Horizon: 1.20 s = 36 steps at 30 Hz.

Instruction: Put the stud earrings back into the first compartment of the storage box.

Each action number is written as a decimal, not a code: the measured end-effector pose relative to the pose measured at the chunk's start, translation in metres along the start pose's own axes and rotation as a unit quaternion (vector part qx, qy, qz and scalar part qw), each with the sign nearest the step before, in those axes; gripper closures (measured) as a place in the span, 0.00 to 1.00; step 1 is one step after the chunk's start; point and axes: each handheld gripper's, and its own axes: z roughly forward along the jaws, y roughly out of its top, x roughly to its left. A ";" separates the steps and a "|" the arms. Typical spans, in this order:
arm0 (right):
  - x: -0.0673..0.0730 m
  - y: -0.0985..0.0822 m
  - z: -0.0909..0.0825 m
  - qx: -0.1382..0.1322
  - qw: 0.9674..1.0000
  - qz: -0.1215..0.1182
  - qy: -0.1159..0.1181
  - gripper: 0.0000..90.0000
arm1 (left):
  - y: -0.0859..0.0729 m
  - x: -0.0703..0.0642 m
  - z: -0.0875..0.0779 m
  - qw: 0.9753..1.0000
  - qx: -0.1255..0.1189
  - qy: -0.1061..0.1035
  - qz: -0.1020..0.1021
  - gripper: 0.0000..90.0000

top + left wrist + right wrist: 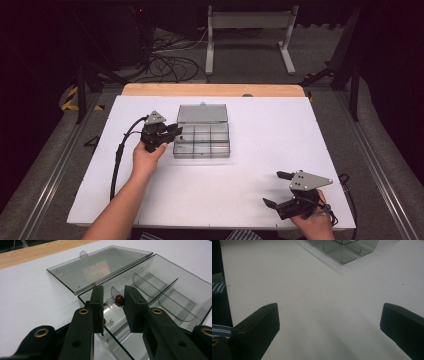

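One red bead pin (117, 300) lies crosswise between left tongs (113, 312).

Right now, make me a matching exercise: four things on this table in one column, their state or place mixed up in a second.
1. lid
2. red bead
3. left gripper
4. right gripper

A. jaws wide apart, near table edge
B. folded back flat on the table
C. inside a box compartment
D. jaws partly open over the box's corner

Pairs: 1-B, 2-C, 3-D, 4-A
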 end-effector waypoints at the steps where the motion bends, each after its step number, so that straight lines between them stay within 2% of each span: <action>1: 0.000 0.000 0.000 0.000 1.000 0.000 0.000 0.04 | -0.001 0.000 0.002 1.000 0.001 -0.001 -0.004 0.78; 15: 0.000 0.000 0.000 -0.001 1.000 -0.001 0.004 0.04 | -0.003 0.003 0.012 1.000 0.006 0.005 -0.016 0.77; 16: 0.000 0.000 0.000 -0.001 1.000 -0.001 0.004 0.04 | -0.003 0.002 0.012 1.000 0.006 0.006 -0.020 0.74; 18: 0.000 0.000 0.000 -0.001 1.000 -0.001 0.004 0.04 | -0.003 0.002 0.011 1.000 0.004 0.009 -0.018 0.62; 21: 0.000 0.000 -0.001 -0.001 1.000 -0.001 0.004 0.04 | -0.001 0.001 0.005 1.000 0.000 0.006 -0.017 0.57; 25: 0.000 0.000 -0.001 -0.002 1.000 -0.001 0.004 0.04 | 0.001 -0.003 -0.009 1.000 -0.006 -0.007 -0.013 0.52; 29: 0.000 0.000 -0.001 -0.003 1.000 0.000 0.002 0.04 | 0.005 -0.012 -0.031 1.000 -0.012 -0.019 0.011 0.45; 31: 0.000 0.000 -0.001 -0.002 1.000 0.000 0.001 0.04 | 0.004 -0.019 -0.045 0.999 -0.023 -0.029 0.018 0.42; 32: 0.000 0.000 -0.001 -0.002 1.000 0.000 0.002 0.04 | 0.004 -0.022 -0.052 0.999 -0.029 -0.027 0.029 0.41; 36: 0.001 0.000 -0.001 -0.001 1.000 -0.001 0.000 0.04 | 0.000 -0.036 -0.080 0.998 -0.042 -0.031 0.043 0.37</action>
